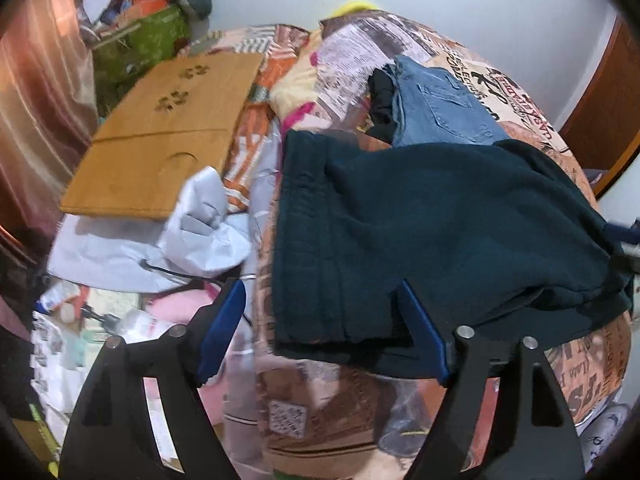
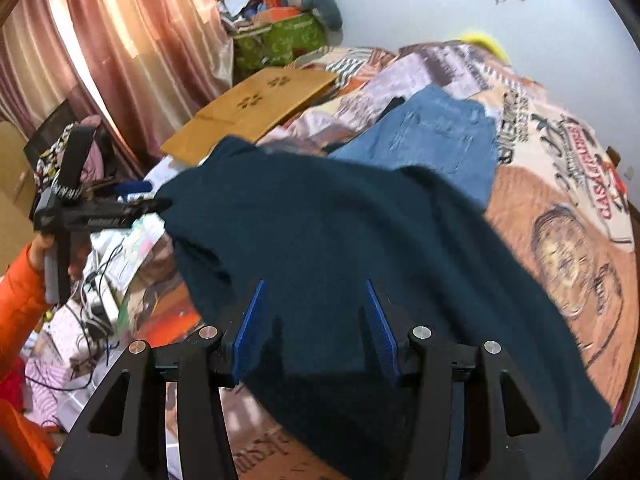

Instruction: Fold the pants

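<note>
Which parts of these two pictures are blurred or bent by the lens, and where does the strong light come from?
Left wrist view: the white cloth and the clutter at lower left are smeared by motion; the wooden board bows with the fisheye. Right wrist view: daylight glows through the pink curtain; the dark teal pants blur along their far edge.

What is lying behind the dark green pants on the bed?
Behind the dark green pants lie folded blue jeans with a black garment beside them, on the printed bedcover. The near edge of the jeans is covered by the pants.
</note>
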A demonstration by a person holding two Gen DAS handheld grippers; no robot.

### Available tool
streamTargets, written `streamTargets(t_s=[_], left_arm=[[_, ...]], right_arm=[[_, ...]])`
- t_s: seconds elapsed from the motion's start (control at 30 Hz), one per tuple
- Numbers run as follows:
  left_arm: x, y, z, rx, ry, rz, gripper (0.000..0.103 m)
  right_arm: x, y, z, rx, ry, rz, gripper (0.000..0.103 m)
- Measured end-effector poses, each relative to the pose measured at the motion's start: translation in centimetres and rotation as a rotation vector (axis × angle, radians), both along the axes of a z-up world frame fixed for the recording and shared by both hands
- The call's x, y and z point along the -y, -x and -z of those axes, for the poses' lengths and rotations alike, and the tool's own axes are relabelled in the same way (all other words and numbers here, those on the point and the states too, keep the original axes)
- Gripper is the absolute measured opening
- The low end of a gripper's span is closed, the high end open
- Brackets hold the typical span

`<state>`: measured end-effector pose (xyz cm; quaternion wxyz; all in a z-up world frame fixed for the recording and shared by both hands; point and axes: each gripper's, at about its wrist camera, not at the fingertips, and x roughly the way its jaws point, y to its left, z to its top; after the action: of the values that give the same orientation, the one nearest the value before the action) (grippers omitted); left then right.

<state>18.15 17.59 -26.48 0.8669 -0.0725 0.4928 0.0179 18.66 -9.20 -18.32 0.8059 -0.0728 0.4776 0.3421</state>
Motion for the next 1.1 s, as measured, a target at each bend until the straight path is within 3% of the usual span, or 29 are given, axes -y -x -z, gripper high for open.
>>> streamTargets(t_s=[0.1, 0.2, 0.43, 0.5, 0.53, 0.67, 0.77, 0.97, 1.1], left_arm=[[0.2, -0.6, 1.0, -0.035, 0.018, 0.012, 0.051], [0.2, -0.1, 1.6, -0.033, 0.000, 0.015, 0.043], [-1.2, 1.3, 0.5, 0.023, 0.036, -0.006, 0.038], [-1.2, 1.4, -0.7, 0.055, 0.021, -0.006, 0.037], [-1.2, 1.5, -1.2, 0.068, 0.011, -0.005, 0.037], [-1.4, 2.0, -2.7, 0.100, -0.027, 0.003, 0.037], [-1.8, 2.3, -2.1, 0.079, -0.028, -0.004, 0.037], [-1.6, 2.6, 4.0, -0.082, 0.014, -0.011, 0.040], [-1.6, 3.1, 3.1, -0.068, -0.002, -0.022, 0.044]], right_arm=[[-1.5, 0.6, 0.9, -0.029, -0.001, -0.028, 0.047], [-3.2, 0.9, 1.8, -0.044, 0.009, -0.065, 0.047], [-7.3, 0.9, 4.4, -0.004, 0.085, -0.142, 0.047], [-7.5, 0.7, 4.5, -0.001, 0.072, -0.146, 0.034], [-7.4, 0.7, 4.4, -0.011, 0.051, -0.151, 0.018], [-6.6, 1.0, 3.4, -0.044, -0.026, -0.144, 0.014], [-6.8, 1.9, 3.1, -0.067, -0.055, -0.155, 0.014], [-7.4, 2.9, 5.5, -0.139, -0.023, -0.155, 0.022], [-6.3, 2.6, 4.7, -0.179, -0.075, -0.120, 0.036]])
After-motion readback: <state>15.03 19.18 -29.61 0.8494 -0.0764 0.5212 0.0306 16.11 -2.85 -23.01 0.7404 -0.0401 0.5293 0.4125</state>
